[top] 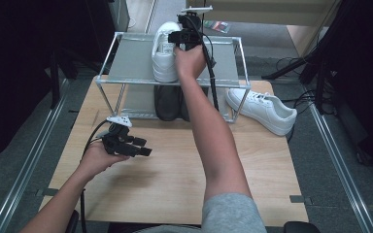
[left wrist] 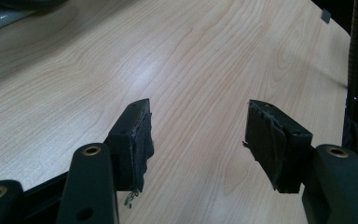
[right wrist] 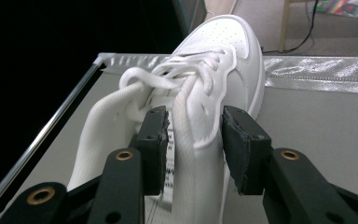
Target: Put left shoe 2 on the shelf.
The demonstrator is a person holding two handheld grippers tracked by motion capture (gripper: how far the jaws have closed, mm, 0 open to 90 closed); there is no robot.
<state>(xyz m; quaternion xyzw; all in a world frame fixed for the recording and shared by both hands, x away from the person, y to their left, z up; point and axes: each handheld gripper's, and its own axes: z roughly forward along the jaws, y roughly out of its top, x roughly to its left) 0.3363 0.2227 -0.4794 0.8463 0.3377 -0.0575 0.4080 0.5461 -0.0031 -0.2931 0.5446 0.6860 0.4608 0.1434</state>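
Smooth white leather sneaker (right wrist: 214, 74).

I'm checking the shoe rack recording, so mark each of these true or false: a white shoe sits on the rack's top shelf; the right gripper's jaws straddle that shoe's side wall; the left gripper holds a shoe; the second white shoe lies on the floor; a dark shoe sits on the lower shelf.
1. A white shoe sits on the top shelf of the rack. True.
2. The right gripper has its jaws either side of that shoe's side wall. True.
3. The left gripper holds a shoe. False: its jaws are open over bare table.
4. The second white shoe lies on the floor. False: it is on the table, right of the rack.
5. A dark shoe sits on the lower shelf. True.
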